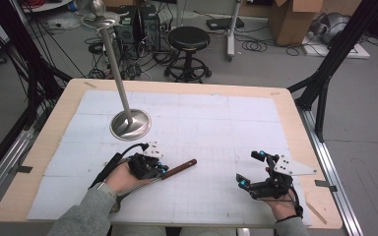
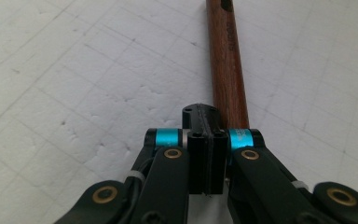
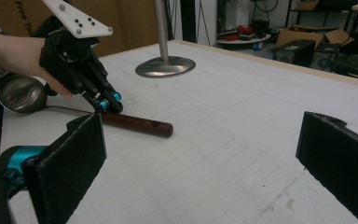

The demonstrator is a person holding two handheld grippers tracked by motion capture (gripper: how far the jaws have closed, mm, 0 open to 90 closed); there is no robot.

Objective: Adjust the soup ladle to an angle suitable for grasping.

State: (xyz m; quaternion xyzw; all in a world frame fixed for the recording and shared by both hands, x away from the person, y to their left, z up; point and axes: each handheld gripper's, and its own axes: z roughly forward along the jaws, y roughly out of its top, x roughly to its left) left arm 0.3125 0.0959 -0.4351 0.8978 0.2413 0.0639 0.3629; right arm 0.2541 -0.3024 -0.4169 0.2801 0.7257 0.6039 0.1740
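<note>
The ladle lies on the near left part of the desk, its wooden handle pointing right and slightly far, its metal bowl on the near side, under the person's left hand. In the right gripper view the bowl is a shiny cup beside that hand, with a thin metal shank running to the dark brown handle, which rests on the white gridded sheet covering the desk.

The left tongs are down at the ladle, at the place where shank meets handle. In the left gripper view their two black pads are pressed together with no gap, and the wooden handle runs away from them just to one side of the pads, touching or nearly touching them; whether anything thin is pinched between the pads I cannot tell, so they read as closed.

Far from the left hand, a metal stand with a round base and a slanting pole sits on the sheet, well apart from the ladle.

At the near right, the right tongs are held by the right hand just above the desk, well apart from the ladle. Their jaws stand wide open with nothing between them, and bare sheet shows in the gap in the right gripper view.
</note>
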